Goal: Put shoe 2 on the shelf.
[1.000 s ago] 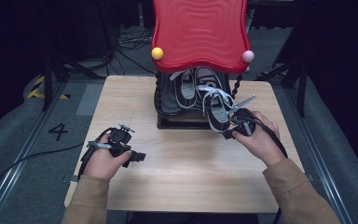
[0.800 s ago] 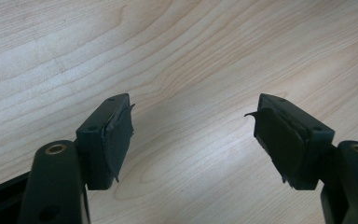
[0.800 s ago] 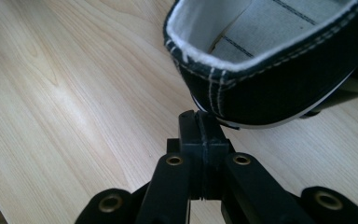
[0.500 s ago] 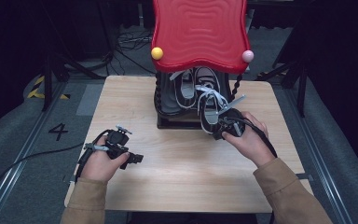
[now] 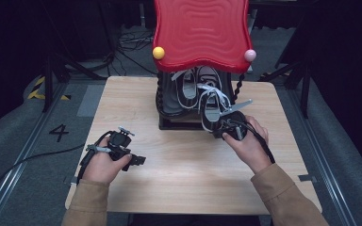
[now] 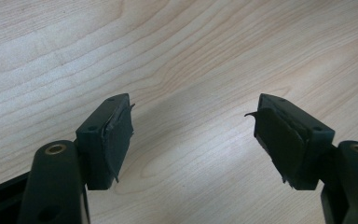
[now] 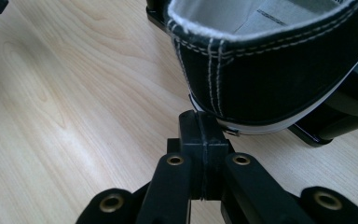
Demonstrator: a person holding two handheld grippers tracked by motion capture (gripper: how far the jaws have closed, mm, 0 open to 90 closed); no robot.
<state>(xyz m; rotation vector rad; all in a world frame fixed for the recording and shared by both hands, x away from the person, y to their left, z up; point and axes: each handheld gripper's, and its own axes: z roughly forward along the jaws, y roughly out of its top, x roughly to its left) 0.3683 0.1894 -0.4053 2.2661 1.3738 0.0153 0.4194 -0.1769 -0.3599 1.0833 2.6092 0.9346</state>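
The right gripper [image 7: 203, 122], jaws pressed together with nothing between, noses against the heel of a black shoe [image 7: 265, 70] on the rack [image 5: 169, 123]. The left gripper [image 6: 193, 135] gapes empty above the table [image 6: 121, 46]. Pushing closed-jawed could skid the shoe off its perch.

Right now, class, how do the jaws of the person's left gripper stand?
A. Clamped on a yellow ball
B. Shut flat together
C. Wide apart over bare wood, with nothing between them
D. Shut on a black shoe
C: in the left gripper view the left gripper has its pads far apart, with only the wooden table between them.
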